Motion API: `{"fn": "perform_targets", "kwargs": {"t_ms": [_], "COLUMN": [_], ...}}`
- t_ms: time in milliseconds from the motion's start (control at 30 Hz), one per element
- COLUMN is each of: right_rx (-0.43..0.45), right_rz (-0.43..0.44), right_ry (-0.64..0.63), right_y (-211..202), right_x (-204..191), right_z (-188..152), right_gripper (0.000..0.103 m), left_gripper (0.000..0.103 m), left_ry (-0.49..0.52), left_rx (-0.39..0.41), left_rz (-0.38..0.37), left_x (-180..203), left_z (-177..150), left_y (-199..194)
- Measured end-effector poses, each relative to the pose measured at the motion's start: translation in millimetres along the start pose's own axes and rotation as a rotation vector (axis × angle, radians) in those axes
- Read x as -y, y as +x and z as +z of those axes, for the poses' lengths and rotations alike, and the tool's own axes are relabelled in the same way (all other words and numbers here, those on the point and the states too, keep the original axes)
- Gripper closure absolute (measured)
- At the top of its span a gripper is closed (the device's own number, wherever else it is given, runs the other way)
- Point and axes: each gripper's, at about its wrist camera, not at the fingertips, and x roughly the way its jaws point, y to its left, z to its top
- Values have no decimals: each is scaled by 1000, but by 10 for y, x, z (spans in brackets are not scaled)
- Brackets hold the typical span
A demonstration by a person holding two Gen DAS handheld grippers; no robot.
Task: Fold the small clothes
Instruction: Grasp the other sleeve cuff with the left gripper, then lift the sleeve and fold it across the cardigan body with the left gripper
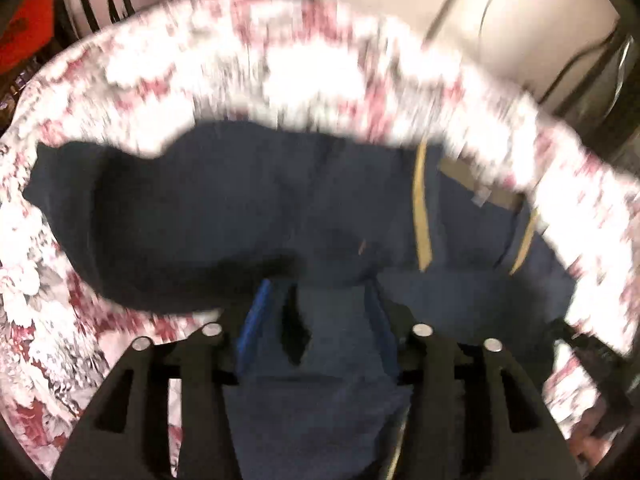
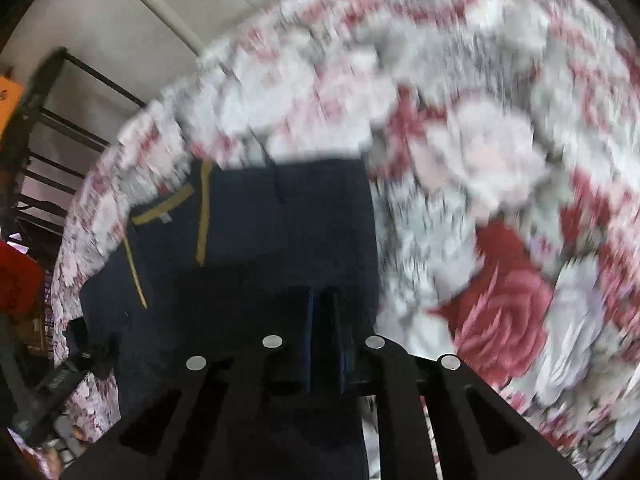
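A navy garment with thin yellow stripes lies spread on a floral bedsheet. My left gripper hovers over its near edge. Its blue-padded jaws stand half apart, and a loose fold of the cloth lies between them with a dark gap beside the left pad. In the right wrist view the same garment and its yellow stripes run away from me. My right gripper is shut, with its tips sunk into the cloth near the garment's right edge. Both views are blurred.
The red-and-white flowered bedsheet covers the whole bed around the garment. A black metal bed frame and a pale wall stand beyond it. Something red sits past the rails at the upper left.
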Motion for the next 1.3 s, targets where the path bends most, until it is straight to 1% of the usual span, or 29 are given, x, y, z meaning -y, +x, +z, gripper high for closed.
{"fn": "perform_targets", "kwargs": {"t_ms": [67, 100, 133, 167, 200, 267, 300, 367, 400, 467, 500, 533, 567, 600, 633, 667, 700, 733, 767, 800, 867, 933, 967, 1033, 1100, 1167, 1233, 1267, 1300], "right_rx": [60, 66, 61, 47, 13, -31, -29, -11, 3, 21, 19, 10, -18, -49, -116, -167, -193, -189, -189, -191, -175, -118, -63, 97, 309, 453, 443, 393, 305], "right_rz": [18, 29, 35, 25, 8, -9, -12, -20, -16, 1, 6, 9, 5, -2, -14, -9, -22, -52, -67, -70, -59, -25, 4, 83, 155, 202, 232, 262, 320], "right_ry": [-43, -53, -65, -70, -75, -80, -83, -91, -95, -124, -141, -158, -178, -192, -213, -239, -276, -321, -353, -359, -317, -255, -224, -184, -175, -170, -106, -41, 26], "right_y": [-79, -78, -41, 10, 107, 269, 270, 197, 149, 14, -29, -67, -65, -50, 63, 161, 243, 278, 282, 274, 189, 56, -67, -412, -825, -1065, -1026, -888, -736], "right_x": [-94, -119, -142, -140, -126, -100, -108, -149, -171, -242, -278, -292, -367, -388, -421, -421, -467, -532, -605, -646, -656, -633, -626, -639, -680, -717, -670, -586, -479], "right_z": [40, 55, 54, 42, 33, 27, 25, 25, 24, -9, -29, -62, -124, -175, -254, -307, -351, -384, -407, -404, -350, -250, -196, -105, -63, -47, -1, 15, 28], "right_gripper": [89, 83, 77, 65, 61, 62, 62, 62, 62, 62, 61, 61, 58, 46, 36, 26, 22, 20, 13, 11, 11, 11, 11, 11, 3, 3, 3, 3, 3], "left_gripper": [42, 39, 38, 38, 38, 38, 38, 37, 37, 36, 31, 27, 20, 19, 19, 15, 16, 16, 17, 17, 16, 15, 15, 15, 15, 16, 16, 16, 16], "left_ry": [-10, 5, 28, 52, 90, 145, 211, 265, 263, 227, 203, 195, 195, 207, 215, 210, 180, 156, 110, 69, -12, -92, -128, -231, -329, -420, -484, -508, -522], "left_rx": [53, 42, 9, -37, -133, -222, -205, -175, -151, -120, -114, -120, -142, -192, -243, -286, -297, -293, -272, -240, -158, -76, -50, -20, -21, -28, -20, -13, -8], "left_rz": [-98, -127, -139, -134, -108, -36, 19, 74, 60, -9, -39, -41, -21, 23, 62, 76, 48, 28, 14, -2, -54, -57, -37, -15, -35, -64, -74, -69, -75], "left_x": [27, 70, 154, 229, 321, 422, 522, 634, 651, 617, 579, 551, 530, 505, 468, 427, 362, 312, 210, 104, -138, -467, -634, -1089, -1512, -1736, -2039, -2166, -2259], "left_z": [22, 18, -8, -53, -122, -212, -258, -263, -234, -167, -130, -117, -121, -156, -204, -235, -224, -188, -114, -46, 82, 181, 221, 266, 208, 176, 154, 141, 61], "left_y": [-106, -70, -6, 109, 347, 615, 617, 531, 450, 315, 258, 245, 279, 378, 483, 568, 578, 532, 418, 305, 62, -142, -194, -227, -191, -116, -19, -3, -23]}}
